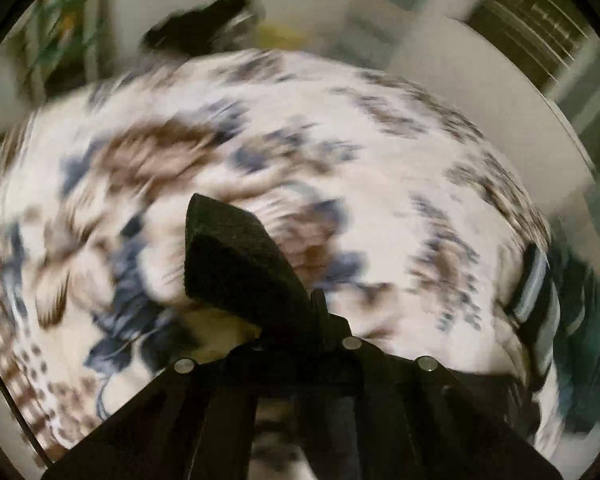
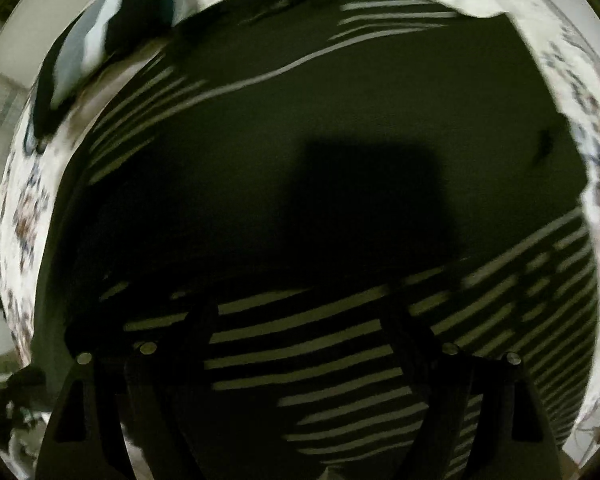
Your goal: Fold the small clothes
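In the right wrist view a dark green garment with white stripes (image 2: 340, 120) fills almost the whole frame, lying flat on a floral sheet (image 2: 24, 208). My right gripper (image 2: 300, 320) hovers close above it with its dark fingers (image 2: 204, 344) spread apart and empty. In the blurred left wrist view my left gripper (image 1: 236, 256) shows one black padded finger (image 1: 228, 248) over the white, brown and blue floral sheet (image 1: 340, 152). A pale bit of cloth (image 1: 220, 320) sits under that finger. The other finger is hidden. A striped garment edge (image 1: 536, 292) lies at the right.
A dark object (image 1: 204, 28) lies at the far edge of the bed in the left wrist view. A white wall and a window with blinds (image 1: 540, 32) stand behind. Another dark, grey-banded cloth (image 2: 112, 36) lies at the upper left of the right wrist view.
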`<state>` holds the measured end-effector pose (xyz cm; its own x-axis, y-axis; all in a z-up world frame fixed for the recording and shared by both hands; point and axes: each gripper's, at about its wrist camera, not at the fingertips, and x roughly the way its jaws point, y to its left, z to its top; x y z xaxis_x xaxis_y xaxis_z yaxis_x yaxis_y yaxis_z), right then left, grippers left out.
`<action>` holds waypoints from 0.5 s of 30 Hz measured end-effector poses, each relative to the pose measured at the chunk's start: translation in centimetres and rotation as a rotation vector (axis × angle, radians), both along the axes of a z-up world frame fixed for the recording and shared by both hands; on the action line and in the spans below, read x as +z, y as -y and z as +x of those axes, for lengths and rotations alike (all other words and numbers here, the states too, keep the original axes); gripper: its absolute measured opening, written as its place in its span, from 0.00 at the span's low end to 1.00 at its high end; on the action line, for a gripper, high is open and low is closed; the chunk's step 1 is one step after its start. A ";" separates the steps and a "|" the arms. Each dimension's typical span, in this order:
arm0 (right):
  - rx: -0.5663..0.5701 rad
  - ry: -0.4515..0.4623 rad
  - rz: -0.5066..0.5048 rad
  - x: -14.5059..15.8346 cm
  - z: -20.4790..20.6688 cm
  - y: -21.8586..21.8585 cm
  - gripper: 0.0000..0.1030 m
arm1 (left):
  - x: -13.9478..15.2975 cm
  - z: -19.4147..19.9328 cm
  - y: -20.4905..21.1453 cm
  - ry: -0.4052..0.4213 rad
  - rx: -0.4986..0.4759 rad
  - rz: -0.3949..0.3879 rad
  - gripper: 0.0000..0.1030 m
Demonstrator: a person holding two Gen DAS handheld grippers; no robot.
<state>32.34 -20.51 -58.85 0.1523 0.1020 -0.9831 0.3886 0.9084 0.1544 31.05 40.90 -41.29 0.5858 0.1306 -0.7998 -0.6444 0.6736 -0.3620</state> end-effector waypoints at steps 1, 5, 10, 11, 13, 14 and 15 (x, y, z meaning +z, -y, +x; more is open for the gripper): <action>-0.019 0.006 0.007 0.4 -0.2 1.5 0.82 | 1.4 0.9 1.7 0.004 -0.053 0.029 0.04; -0.098 0.029 0.028 1.9 -0.9 7.9 0.82 | 6.5 6.0 12.3 0.042 -0.307 0.095 0.04; -0.181 0.056 0.043 2.8 -1.4 16.3 0.82 | 8.4 10.5 29.0 0.075 -0.585 0.062 0.04; -0.195 0.060 0.045 3.3 -2.1 19.0 0.82 | 8.2 11.3 33.4 0.077 -0.643 0.031 0.04; -0.218 0.065 0.041 3.6 -2.8 23.0 0.82 | 7.1 12.4 41.8 0.066 -0.750 -0.027 0.04; -0.230 0.063 0.035 3.6 -2.9 23.9 0.82 | 6.6 12.8 45.1 0.056 -0.792 -0.044 0.04; -0.240 0.059 0.033 3.7 -3.4 25.7 0.82 | 5.7 13.0 49.4 0.038 -0.845 -0.065 0.04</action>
<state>28.99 -46.24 -55.15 0.2328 0.0878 -0.9685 0.5822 0.7851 0.2111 44.07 -8.45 -35.55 0.4929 -0.4084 -0.7683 0.0792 0.9004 -0.4278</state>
